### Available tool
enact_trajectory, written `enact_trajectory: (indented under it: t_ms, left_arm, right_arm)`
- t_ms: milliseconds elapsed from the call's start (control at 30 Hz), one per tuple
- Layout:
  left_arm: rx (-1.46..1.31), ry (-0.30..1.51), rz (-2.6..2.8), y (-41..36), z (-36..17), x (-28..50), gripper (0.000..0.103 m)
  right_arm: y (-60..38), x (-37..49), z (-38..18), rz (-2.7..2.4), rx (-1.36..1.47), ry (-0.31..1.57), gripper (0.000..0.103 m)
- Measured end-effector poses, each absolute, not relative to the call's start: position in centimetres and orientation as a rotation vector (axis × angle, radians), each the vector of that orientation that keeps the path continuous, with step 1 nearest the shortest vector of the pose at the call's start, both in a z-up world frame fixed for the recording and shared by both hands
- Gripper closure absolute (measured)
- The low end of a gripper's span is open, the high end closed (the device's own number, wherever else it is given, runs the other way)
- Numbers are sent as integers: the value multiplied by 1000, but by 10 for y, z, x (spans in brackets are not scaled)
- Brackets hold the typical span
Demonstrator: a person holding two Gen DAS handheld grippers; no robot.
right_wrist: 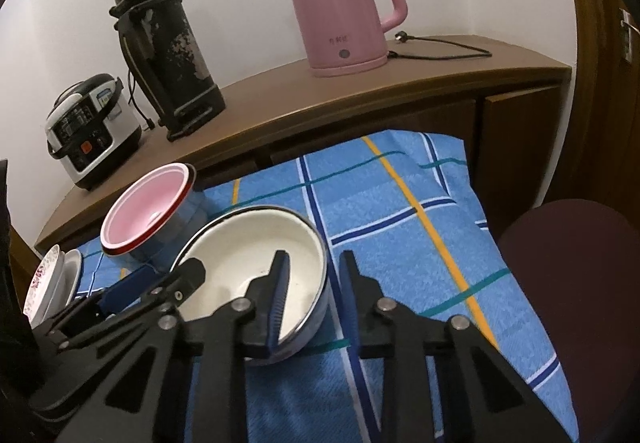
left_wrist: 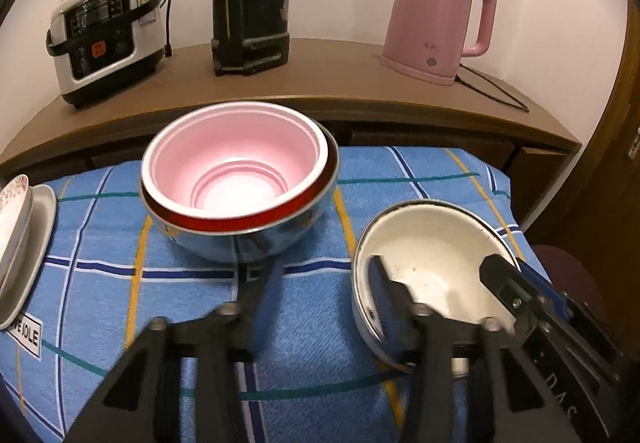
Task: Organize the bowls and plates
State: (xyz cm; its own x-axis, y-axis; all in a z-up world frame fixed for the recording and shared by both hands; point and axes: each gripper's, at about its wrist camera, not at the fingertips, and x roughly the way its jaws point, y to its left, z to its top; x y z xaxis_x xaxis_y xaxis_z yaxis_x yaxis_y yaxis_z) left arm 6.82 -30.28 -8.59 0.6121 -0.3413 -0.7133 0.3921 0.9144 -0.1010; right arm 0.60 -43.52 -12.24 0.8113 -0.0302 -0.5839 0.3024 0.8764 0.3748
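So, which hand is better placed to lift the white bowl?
Probably the right gripper: its jaws closely straddle the rim of the white bowl; the left gripper straddles the opposite rim more widely.

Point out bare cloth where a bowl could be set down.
Free: the blue cloth right of the white bowl, out to its right edge. Crowded: left side, where the pink-lined steel bowl, stacked plates and both grippers' fingers at the white bowl sit.

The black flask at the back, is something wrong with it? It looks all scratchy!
Yes. The flask on the wooden counter has pale patches where its black coating looks worn or flaked off, mostly down one side. It stands upright, between the rice cooker and the pink kettle. Nothing looks spilled.
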Motion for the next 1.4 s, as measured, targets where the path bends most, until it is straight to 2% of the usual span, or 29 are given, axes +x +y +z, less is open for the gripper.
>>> enact_trajectory:
  t_ms: [100,200,567,1400]
  left_arm:
    - [57,817,-424,-304,-87,70,66]
    - [34,822,-434,-305,-88,72,78]
    - [-63,845,-471,-301,-93,76,93]
    - [-3,814,-515,-272,-76,49,93]
  right_arm:
    - [-434,9,-123,-174,478,611,87]
    - [-436,11,-124,-170,487,611,89]
    - [-442,17,-129,-150,551,604,94]
    - [-413,-21,-118,-150,577,636,94]
